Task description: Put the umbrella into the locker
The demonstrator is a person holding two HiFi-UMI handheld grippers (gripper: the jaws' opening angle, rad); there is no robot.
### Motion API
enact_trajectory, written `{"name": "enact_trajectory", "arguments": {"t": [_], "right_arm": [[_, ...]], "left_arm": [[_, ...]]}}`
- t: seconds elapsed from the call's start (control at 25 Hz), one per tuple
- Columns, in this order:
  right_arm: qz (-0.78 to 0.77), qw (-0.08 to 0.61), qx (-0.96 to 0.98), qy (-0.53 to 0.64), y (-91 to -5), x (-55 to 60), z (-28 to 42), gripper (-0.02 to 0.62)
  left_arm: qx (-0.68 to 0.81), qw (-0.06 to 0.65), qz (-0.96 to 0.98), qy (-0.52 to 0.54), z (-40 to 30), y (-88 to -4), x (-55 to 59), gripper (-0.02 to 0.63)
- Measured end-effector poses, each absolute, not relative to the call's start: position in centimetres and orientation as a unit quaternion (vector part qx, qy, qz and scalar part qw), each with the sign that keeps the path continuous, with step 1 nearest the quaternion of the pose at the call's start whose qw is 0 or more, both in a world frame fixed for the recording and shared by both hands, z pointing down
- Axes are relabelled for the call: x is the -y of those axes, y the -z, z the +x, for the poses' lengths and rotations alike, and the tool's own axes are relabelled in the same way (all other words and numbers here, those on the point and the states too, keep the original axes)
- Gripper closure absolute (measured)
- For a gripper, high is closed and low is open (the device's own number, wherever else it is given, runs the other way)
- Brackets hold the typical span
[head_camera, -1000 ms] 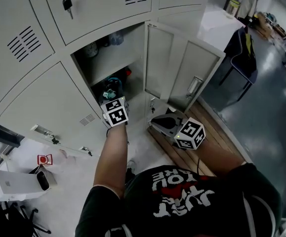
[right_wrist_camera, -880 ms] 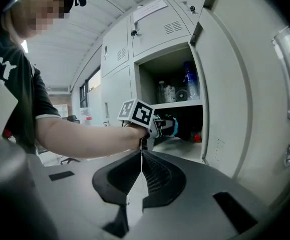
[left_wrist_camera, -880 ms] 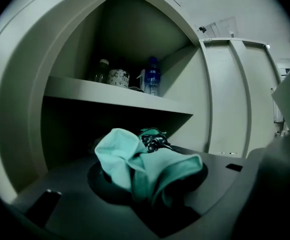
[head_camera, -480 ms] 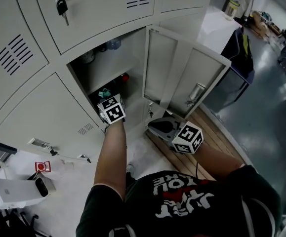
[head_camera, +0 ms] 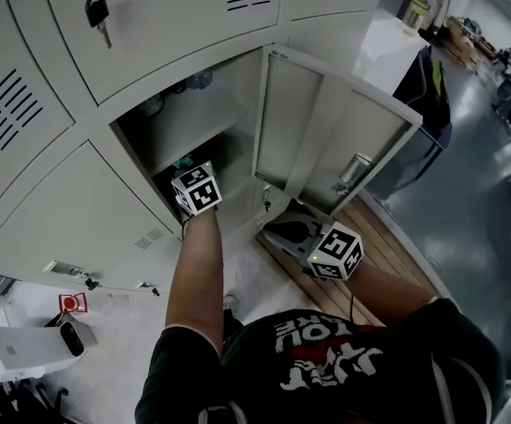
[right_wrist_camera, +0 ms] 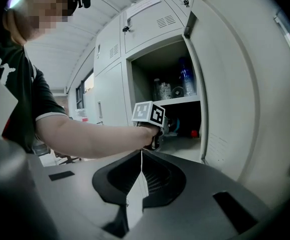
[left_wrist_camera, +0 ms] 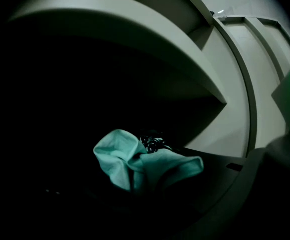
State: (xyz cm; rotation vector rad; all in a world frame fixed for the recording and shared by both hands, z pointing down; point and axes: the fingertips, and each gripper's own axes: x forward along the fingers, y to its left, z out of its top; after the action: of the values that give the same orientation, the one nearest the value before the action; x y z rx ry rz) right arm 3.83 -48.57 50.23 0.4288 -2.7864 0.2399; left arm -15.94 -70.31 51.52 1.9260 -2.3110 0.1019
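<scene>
The left claw [head_camera: 188, 173] reaches into the locker [head_camera: 198, 131] beneath its shelf and looks closed on the teal umbrella [left_wrist_camera: 134, 161]. The bunched fabric sits right at its tips, with the long axis seemingly pointing deeper in. The right claw [right_wrist_camera: 141, 156], jaws together and empty, hangs outside near the open door [head_camera: 326, 140], clearly the farther one

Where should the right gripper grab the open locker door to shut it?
Take the locker door by its free outer edge near the latch, coming from the right: it stands wide open, hinged beside the compartment, leaving that thin edge exposed. The right gripper has shut fingers; open them first.
</scene>
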Motion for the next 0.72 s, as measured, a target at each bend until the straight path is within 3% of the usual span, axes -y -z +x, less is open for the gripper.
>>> {"name": "enact_trajectory", "arguments": {"t": [0.72], "right_arm": [[0.151, 0.164, 0.969, -0.105, -51.6, 48.7, 4.1, 0.56]], "left_arm": [[0.771, 0.085, 0.624, -0.091, -18.2, -56.6, 71.3, 0.39]]}}
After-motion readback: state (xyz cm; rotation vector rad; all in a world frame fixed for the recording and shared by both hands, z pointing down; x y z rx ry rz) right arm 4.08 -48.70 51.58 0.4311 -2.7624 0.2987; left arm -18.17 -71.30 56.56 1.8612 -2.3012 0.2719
